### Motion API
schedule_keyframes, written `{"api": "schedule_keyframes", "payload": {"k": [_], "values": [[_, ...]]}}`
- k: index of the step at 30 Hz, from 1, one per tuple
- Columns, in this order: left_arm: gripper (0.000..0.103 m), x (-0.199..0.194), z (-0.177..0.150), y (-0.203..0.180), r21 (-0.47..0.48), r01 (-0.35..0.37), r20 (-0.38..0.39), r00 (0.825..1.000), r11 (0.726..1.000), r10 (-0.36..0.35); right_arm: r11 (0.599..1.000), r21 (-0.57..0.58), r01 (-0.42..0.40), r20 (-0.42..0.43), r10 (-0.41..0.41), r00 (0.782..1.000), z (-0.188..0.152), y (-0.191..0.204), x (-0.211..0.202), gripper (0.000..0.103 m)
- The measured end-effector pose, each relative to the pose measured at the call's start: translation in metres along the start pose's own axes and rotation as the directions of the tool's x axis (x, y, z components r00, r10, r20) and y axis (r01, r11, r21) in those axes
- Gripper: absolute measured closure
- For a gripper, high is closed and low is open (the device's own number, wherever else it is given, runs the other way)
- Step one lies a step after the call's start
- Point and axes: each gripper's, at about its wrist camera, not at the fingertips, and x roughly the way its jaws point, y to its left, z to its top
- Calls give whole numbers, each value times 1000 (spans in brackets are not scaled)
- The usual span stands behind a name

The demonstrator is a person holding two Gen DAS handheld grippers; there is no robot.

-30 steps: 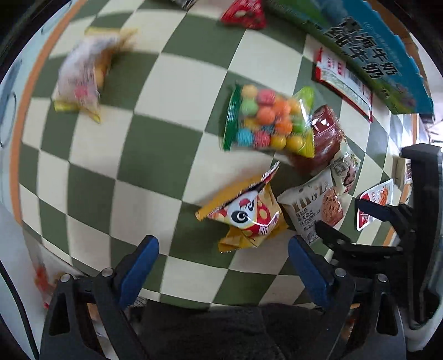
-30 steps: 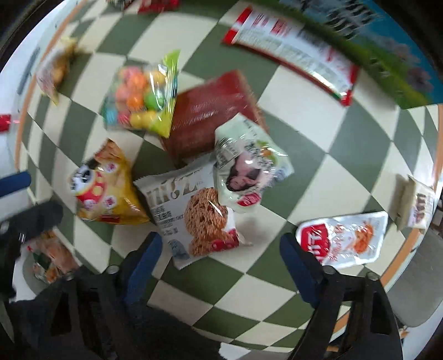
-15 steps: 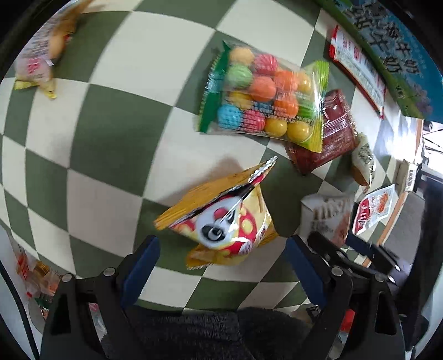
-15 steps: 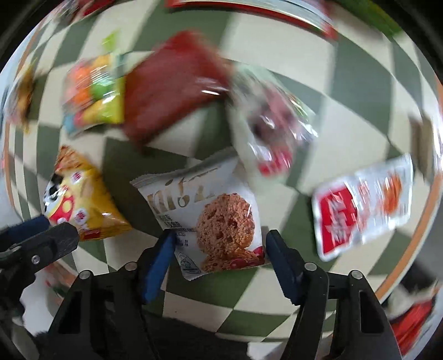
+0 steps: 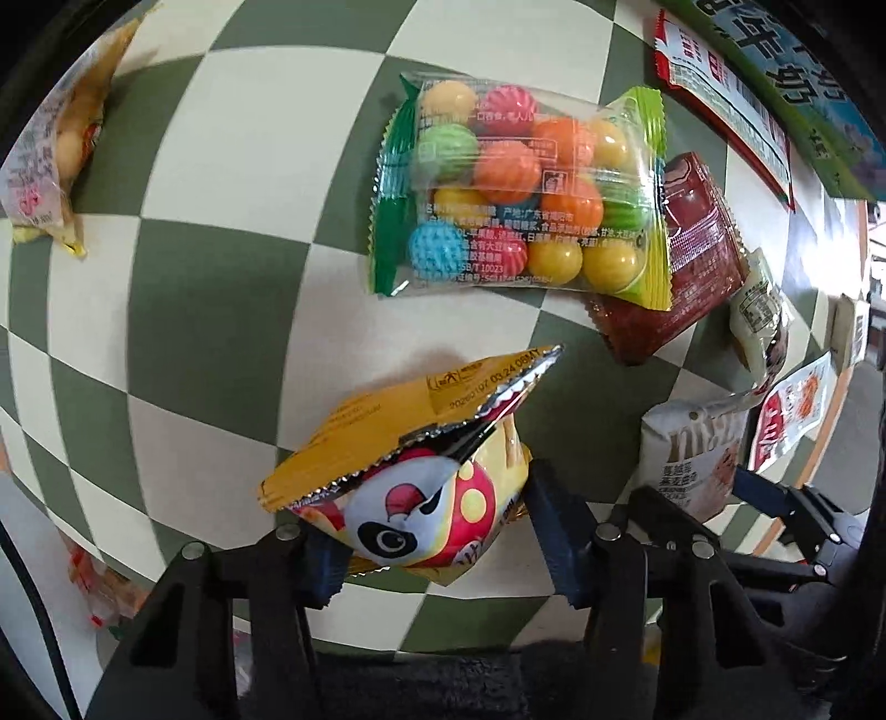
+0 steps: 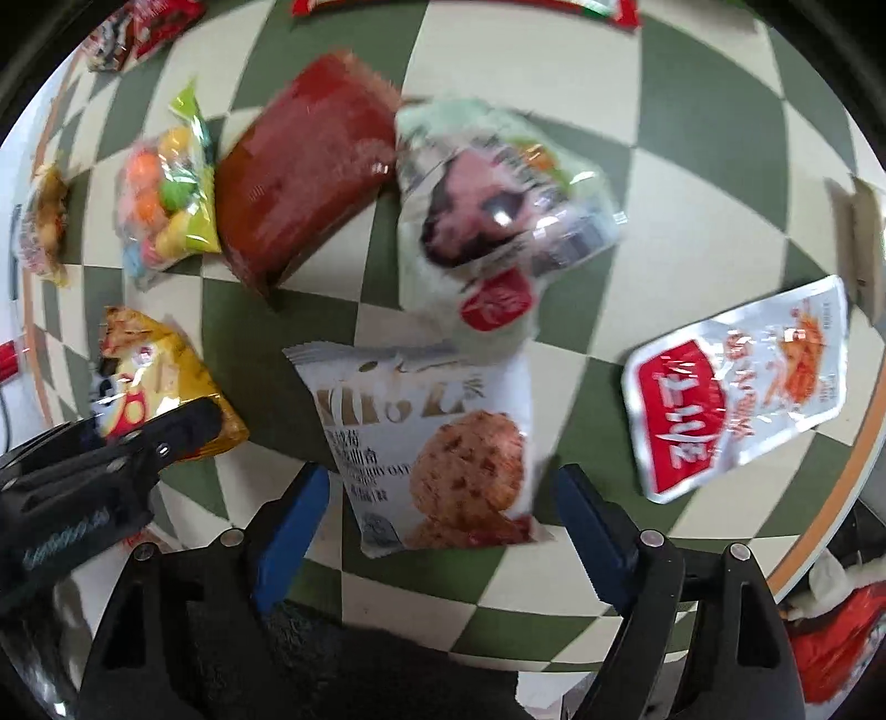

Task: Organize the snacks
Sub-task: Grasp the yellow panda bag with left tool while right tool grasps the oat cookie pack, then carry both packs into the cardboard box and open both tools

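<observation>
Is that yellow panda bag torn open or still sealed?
Cannot tell for sure. The yellow bag looks puffy, and its crimped top edge appears closed but folded over. The left gripper pinches its lower part.

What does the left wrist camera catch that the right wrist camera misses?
Only the left view shows the left gripper with its blue pads against the yellow bag, and the blue milk box. Only the right view shows the right gripper open around the cookie pack, and a red packet. Both show the gumballs and the checkered cloth.
</observation>
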Motion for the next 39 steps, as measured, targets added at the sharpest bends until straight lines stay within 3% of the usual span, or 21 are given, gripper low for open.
{"api": "schedule_keyframes", "payload": {"k": [2,4,7,11,12,13,15,19,25,32,36,39], "values": [[51,-4,-1,-5,26,-31,24,999,999,31,999,19,32,13,-32,999,-1,1,6,18],[52,-7,-2,-12,45,-52,38,998,998,50,998,34,62,37,-63,997,-4,3,6,28],[53,-9,-3,-17,64,-74,55,996,995,70,996,45,80,69,-83,994,-14,11,5,31],[53,-24,-8,-30,104,-93,85,993,990,84,996,76,39,83,-46,995,-24,10,-3,33],[53,-29,-8,-35,115,-95,94,992,989,85,996,85,23,89,-30,996,-28,7,-4,44],[53,-34,-8,-41,130,-97,105,991,987,83,996,89,5,91,-13,996,-24,-1,-10,47],[53,-40,-14,-43,147,-101,117,990,984,84,994,105,-42,93,33,995,-33,-14,-19,48],[53,-65,-14,-58,174,-91,146,987,981,65,995,94,-37,128,25,991,-33,-27,-35,49],[53,-116,-11,-77,215,-74,211,977,974,27,980,137,-146,175,121,977,-38,-51,-67,51],[53,-180,0,-70,262,-24,282,958,965,-52,942,158,-295,276,245,929,-56,-81,-131,51],[53,-220,21,-76,283,-13,324,942,959,-83,923,138,-359,359,291,887,-56,-87,-182,51],[53,-248,45,-82,297,-6,354,929,955,-104,902,112,-416,435,332,837,-48,-90,-228,51]]}}
